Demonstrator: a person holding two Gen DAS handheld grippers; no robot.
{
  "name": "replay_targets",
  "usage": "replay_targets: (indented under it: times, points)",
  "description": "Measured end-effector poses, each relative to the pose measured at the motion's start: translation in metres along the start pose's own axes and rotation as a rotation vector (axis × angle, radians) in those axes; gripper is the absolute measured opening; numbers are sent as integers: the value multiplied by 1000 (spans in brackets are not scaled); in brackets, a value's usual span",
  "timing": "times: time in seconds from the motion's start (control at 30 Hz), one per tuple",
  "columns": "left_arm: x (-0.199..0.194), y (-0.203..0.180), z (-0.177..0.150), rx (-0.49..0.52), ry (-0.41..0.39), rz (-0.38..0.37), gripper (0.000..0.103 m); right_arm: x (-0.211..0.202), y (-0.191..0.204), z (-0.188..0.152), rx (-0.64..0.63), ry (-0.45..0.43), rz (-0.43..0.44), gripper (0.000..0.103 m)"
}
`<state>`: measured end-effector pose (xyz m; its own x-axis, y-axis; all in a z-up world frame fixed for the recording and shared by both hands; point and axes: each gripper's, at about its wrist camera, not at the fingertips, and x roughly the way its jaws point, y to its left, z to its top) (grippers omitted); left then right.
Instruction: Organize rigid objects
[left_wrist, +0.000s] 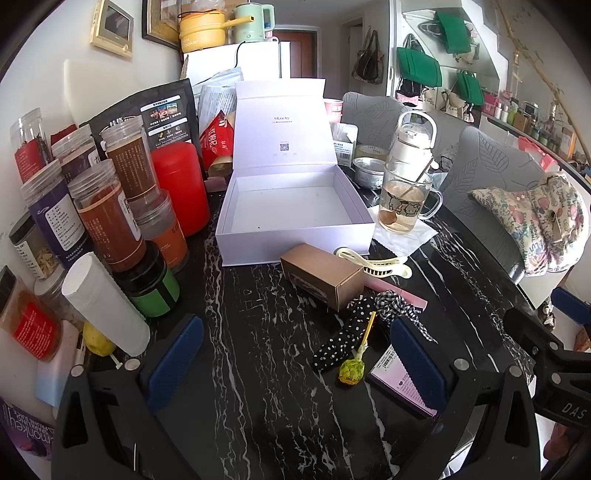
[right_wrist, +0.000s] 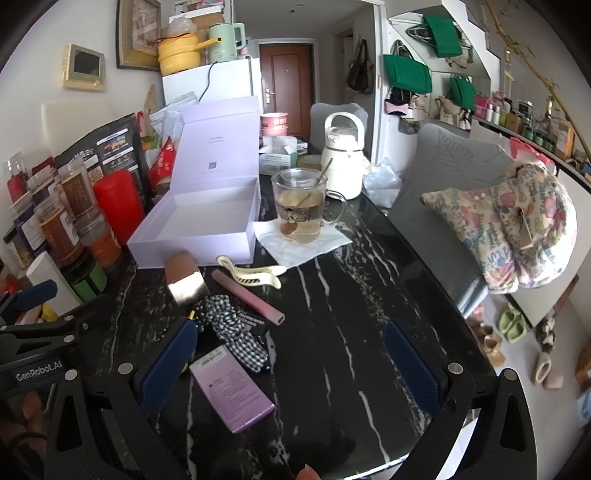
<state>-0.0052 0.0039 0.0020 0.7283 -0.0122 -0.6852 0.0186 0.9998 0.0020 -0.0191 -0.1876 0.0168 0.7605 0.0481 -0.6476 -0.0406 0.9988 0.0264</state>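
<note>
An open, empty white gift box (left_wrist: 291, 218) (right_wrist: 199, 221) stands on the black marble table with its lid up. In front of it lie a brown carton (left_wrist: 323, 275) (right_wrist: 183, 278), a cream hair clip (left_wrist: 375, 263) (right_wrist: 251, 275), a pink bar box (right_wrist: 247, 297), checked and dotted fabric ties (left_wrist: 354, 325) (right_wrist: 236, 332), a green lollipop (left_wrist: 352, 369) and a purple box (right_wrist: 232, 389) (left_wrist: 400, 384). My left gripper (left_wrist: 295, 365) is open and empty above the table. My right gripper (right_wrist: 291, 369) is open and empty, with the purple box beside its left finger.
Several jars, a red canister (left_wrist: 181, 188) and a white tube (left_wrist: 105, 304) crowd the table's left side. A glass mug with tea (left_wrist: 404, 203) (right_wrist: 301, 206) sits on a napkin right of the box, with a white kettle (right_wrist: 343, 158) behind. Grey chairs stand at the right.
</note>
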Motion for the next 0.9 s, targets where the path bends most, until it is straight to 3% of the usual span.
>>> replay_targets:
  times: [0.9]
  points:
    - [0,6,1,-20,11,-6,103,0,3,-2,-10,0,0,103]
